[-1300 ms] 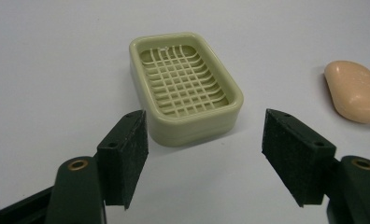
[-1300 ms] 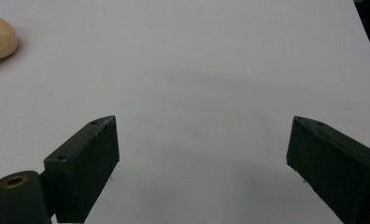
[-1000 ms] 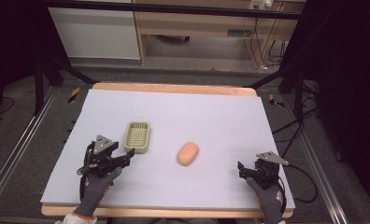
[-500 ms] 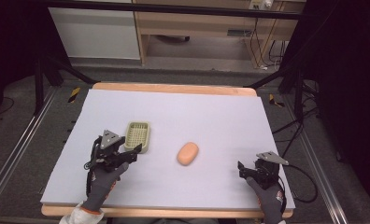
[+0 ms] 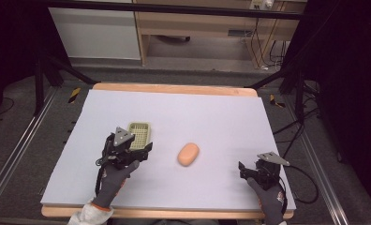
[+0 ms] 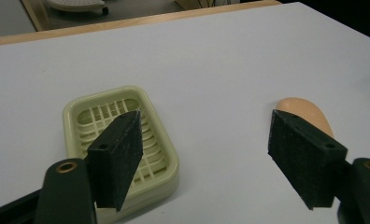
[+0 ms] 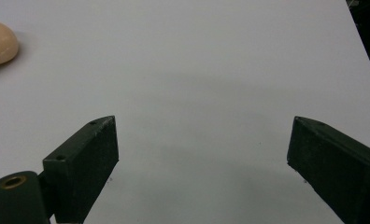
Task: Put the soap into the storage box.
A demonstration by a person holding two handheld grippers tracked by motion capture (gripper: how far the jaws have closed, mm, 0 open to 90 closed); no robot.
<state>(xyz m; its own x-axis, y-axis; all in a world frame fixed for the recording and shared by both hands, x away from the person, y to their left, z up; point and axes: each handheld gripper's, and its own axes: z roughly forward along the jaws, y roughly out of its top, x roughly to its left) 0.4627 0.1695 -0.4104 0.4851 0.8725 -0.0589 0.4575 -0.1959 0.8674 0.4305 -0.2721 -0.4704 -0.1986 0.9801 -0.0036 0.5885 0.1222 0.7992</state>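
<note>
Jaws wide apart and holding nothing, the left gripper (image 5: 144, 151) hovers left of centre — just beside the pale green soap dish (image 5: 139, 134). Peach soap (image 5: 188, 153) lies mid-frame; the right gripper (image 5: 243, 168), lower right, also gapes empty.

Grey floor (image 5: 29, 140), perhaps a wooden cabinet (image 5: 197, 23)

In the left gripper view, one black jaw of the left tongs (image 6: 206, 158) covers the near corner of the pale green slotted plastic tray (image 6: 158, 140); the other hides the near end of the peach oval soap bar (image 6: 301, 108), itself cut by the right gripper view's left edge.
</note>
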